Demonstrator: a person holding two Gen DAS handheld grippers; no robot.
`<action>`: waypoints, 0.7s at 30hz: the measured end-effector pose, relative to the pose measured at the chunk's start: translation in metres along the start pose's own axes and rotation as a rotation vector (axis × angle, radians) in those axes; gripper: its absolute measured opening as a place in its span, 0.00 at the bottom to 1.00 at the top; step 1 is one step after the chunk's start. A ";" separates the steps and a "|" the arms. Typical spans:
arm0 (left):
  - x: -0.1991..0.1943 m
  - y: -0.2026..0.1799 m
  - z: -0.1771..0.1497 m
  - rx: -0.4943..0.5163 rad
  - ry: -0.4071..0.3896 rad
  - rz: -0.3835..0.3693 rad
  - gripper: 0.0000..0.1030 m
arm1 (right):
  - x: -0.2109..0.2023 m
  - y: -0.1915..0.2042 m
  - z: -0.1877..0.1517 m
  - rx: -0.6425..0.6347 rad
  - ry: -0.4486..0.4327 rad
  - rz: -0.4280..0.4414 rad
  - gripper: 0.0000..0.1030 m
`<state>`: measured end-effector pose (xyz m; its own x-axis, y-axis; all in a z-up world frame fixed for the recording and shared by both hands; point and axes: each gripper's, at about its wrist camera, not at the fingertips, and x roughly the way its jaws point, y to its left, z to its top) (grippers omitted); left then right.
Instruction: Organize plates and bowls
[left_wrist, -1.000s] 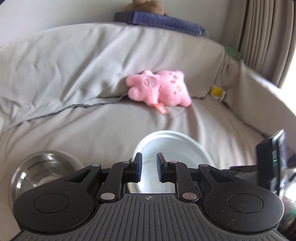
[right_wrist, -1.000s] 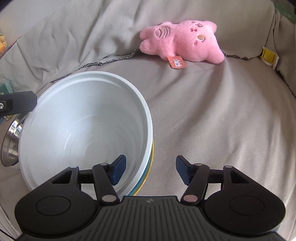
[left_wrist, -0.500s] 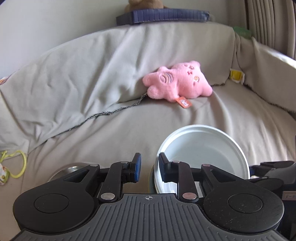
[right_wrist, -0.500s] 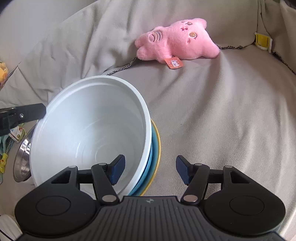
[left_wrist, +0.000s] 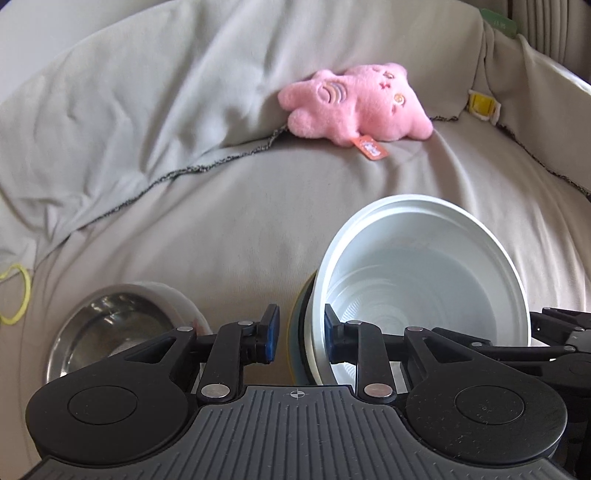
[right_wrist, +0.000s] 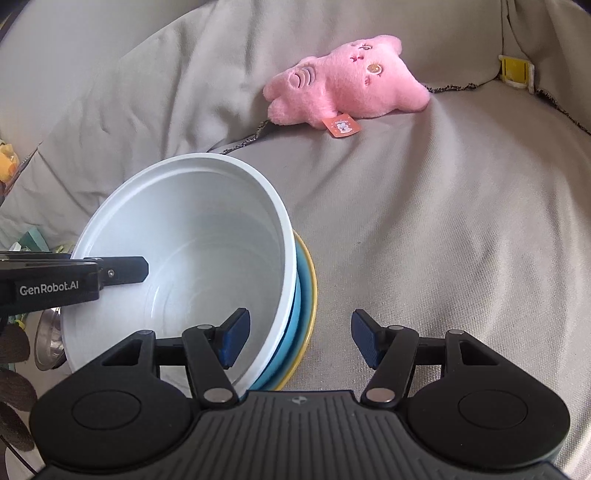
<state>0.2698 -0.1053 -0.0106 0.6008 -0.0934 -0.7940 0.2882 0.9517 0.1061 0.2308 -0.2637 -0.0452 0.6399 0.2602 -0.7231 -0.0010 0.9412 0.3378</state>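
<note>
A white bowl (left_wrist: 417, 280) sits tilted on a blue plate (right_wrist: 295, 314) and a yellow plate (right_wrist: 312, 295) on the grey-covered sofa. My left gripper (left_wrist: 300, 332) straddles the bowl's left rim: one finger is inside the bowl and the other outside. Its jaws are opening and the pads stand clear of the rim. One of its fingers (right_wrist: 123, 271) reaches into the bowl in the right wrist view. My right gripper (right_wrist: 300, 341) stands open across the bowl's right rim and the plate edges, touching nothing. A steel bowl (left_wrist: 110, 325) lies left of the stack.
A pink plush toy (left_wrist: 354, 105) lies against the sofa back, beyond the stack. A small yellow item (left_wrist: 480, 105) sits at the far right seam, and a yellow loop (left_wrist: 16, 295) at the left edge. Bare grey cover (right_wrist: 443, 221) spreads to the right of the plates.
The left gripper has sunk toward the bowl's left rim and its jaws have widened around it. The right gripper has rolled slightly, its jaws as wide as before.
</note>
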 end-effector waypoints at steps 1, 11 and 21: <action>0.002 0.000 0.000 -0.003 0.007 -0.002 0.28 | 0.001 0.000 0.000 0.003 0.001 0.003 0.60; 0.032 0.021 0.016 -0.120 0.077 -0.096 0.50 | 0.013 -0.007 0.001 0.076 0.007 0.062 0.40; 0.030 0.012 0.018 -0.031 0.092 -0.064 0.53 | 0.009 -0.004 -0.006 0.096 -0.030 0.043 0.40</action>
<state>0.3044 -0.1017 -0.0224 0.5105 -0.1287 -0.8502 0.2999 0.9533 0.0358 0.2322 -0.2636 -0.0561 0.6633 0.2921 -0.6890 0.0434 0.9041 0.4251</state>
